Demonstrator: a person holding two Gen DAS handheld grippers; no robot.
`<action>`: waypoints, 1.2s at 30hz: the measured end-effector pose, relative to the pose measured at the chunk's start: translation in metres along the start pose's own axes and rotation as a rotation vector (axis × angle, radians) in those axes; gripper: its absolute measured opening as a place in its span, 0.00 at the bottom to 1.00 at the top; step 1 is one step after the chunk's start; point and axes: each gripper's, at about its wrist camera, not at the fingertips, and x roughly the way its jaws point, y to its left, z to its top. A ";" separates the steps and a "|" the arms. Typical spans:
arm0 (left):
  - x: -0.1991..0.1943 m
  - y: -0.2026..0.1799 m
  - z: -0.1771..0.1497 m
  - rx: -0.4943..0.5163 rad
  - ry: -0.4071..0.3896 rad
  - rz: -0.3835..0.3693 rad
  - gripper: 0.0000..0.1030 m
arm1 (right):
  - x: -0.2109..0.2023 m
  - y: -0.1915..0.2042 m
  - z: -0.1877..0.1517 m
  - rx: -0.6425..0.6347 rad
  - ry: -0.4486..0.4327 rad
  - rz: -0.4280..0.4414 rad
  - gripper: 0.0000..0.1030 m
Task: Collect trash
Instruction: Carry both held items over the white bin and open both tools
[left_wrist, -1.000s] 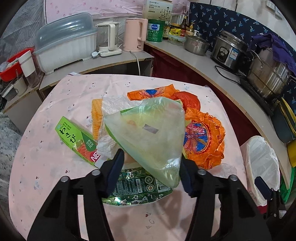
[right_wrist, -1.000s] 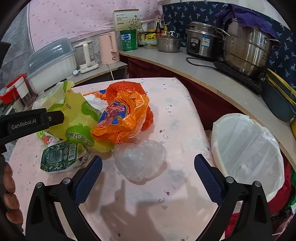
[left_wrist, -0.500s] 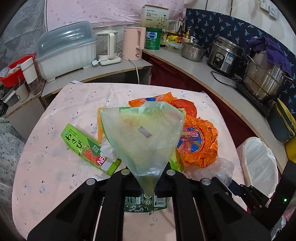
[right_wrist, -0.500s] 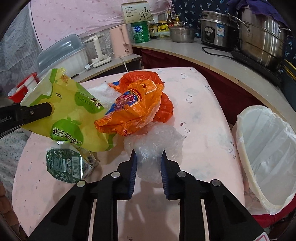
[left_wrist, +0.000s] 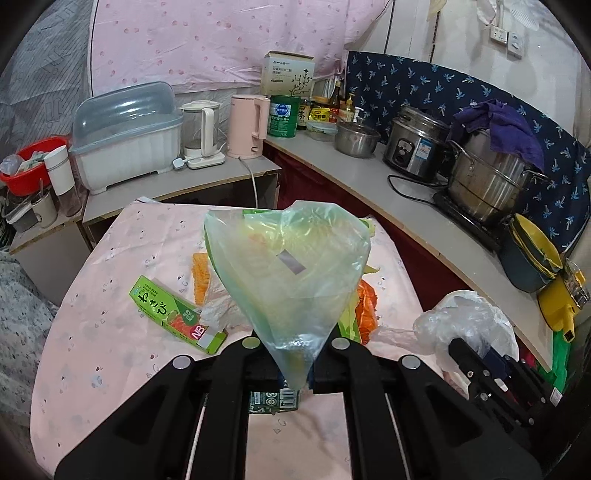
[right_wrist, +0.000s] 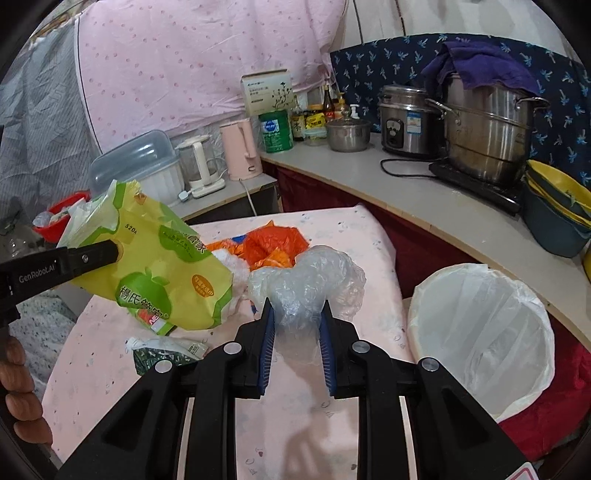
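Observation:
My left gripper (left_wrist: 293, 363) is shut on the corner of a yellow-green snack bag (left_wrist: 288, 273), which hangs lifted above the pink table (left_wrist: 92, 332). In the right wrist view the same bag (right_wrist: 159, 266) shows on the left, pinched by the left gripper (right_wrist: 110, 251). My right gripper (right_wrist: 297, 328) is shut on a crumpled clear plastic bag (right_wrist: 310, 280), raised off the table. On the table lie an orange wrapper (right_wrist: 269, 247), a green box (left_wrist: 173, 314) and a dark green packet (right_wrist: 162, 352). A white-lined trash bin (right_wrist: 484, 332) stands at the right.
A curved counter (left_wrist: 388, 188) behind and to the right carries a rice cooker (left_wrist: 417, 147), a steel pot (left_wrist: 491, 181) on a hob, a pink kettle (left_wrist: 245, 125) and a dish box (left_wrist: 125, 136). A person's fingers (right_wrist: 18, 376) show at the left edge.
Both grippers closed, the left on the yellow-green bag, the right on the clear plastic bag. Both then rose and lifted their bags off the table.

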 end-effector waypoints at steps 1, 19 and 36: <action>-0.003 -0.005 0.001 0.008 -0.005 -0.009 0.07 | -0.005 -0.005 0.003 0.007 -0.012 -0.009 0.20; 0.037 -0.177 -0.005 0.252 0.070 -0.277 0.07 | -0.038 -0.154 0.001 0.219 -0.074 -0.272 0.20; 0.098 -0.227 -0.026 0.285 0.153 -0.363 0.43 | -0.005 -0.197 -0.014 0.288 -0.023 -0.348 0.49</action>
